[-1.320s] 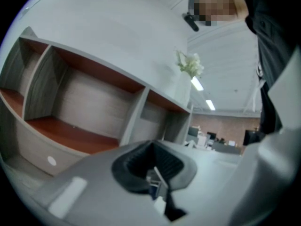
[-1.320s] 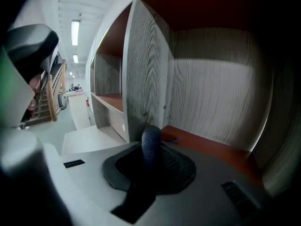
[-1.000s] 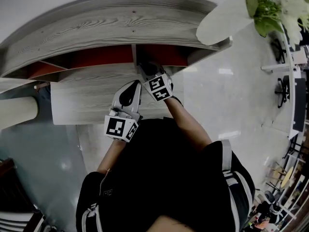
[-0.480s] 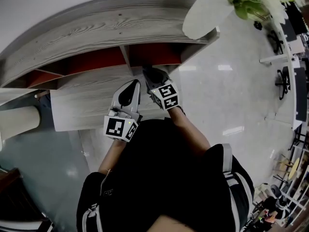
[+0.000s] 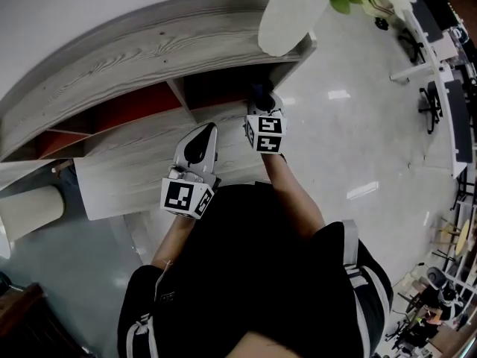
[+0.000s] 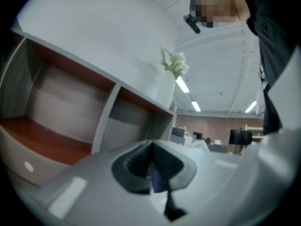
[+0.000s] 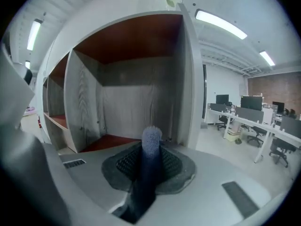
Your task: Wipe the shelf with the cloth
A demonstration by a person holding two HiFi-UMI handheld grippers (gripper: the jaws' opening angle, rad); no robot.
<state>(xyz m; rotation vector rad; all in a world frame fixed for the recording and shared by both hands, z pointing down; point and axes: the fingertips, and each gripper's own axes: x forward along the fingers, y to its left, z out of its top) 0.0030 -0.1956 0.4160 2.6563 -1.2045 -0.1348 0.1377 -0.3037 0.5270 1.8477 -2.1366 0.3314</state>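
The grey wooden shelf [image 5: 156, 39] has red-lined compartments. My right gripper [image 5: 260, 99] reaches into the mouth of the rightmost compartment [image 7: 136, 98], just right of a grey divider [image 5: 179, 99]. It is shut on a blue-grey cloth [image 7: 150, 149], which sticks up in a rounded fold between the jaws of the right gripper [image 7: 149, 163], above the compartment's red floor [image 7: 108, 142]. My left gripper [image 5: 200, 142] hangs over the low grey ledge [image 5: 119, 177] in front of the shelf. In its own view the left gripper [image 6: 153, 171] is shut and faces the compartments [image 6: 61, 112].
A white vase [image 5: 287, 17] with green and white plants stands on the shelf's right end, above my right gripper. A pale cylinder [image 5: 30, 211] lies low at the left. Glossy floor [image 5: 358, 148] spreads to the right, with office desks and chairs [image 7: 256, 124] beyond.
My right gripper with the cloth has moved rightward from the divider into the rightmost compartment. The left gripper has stayed put. The head view has swung, shifting the shelf left.
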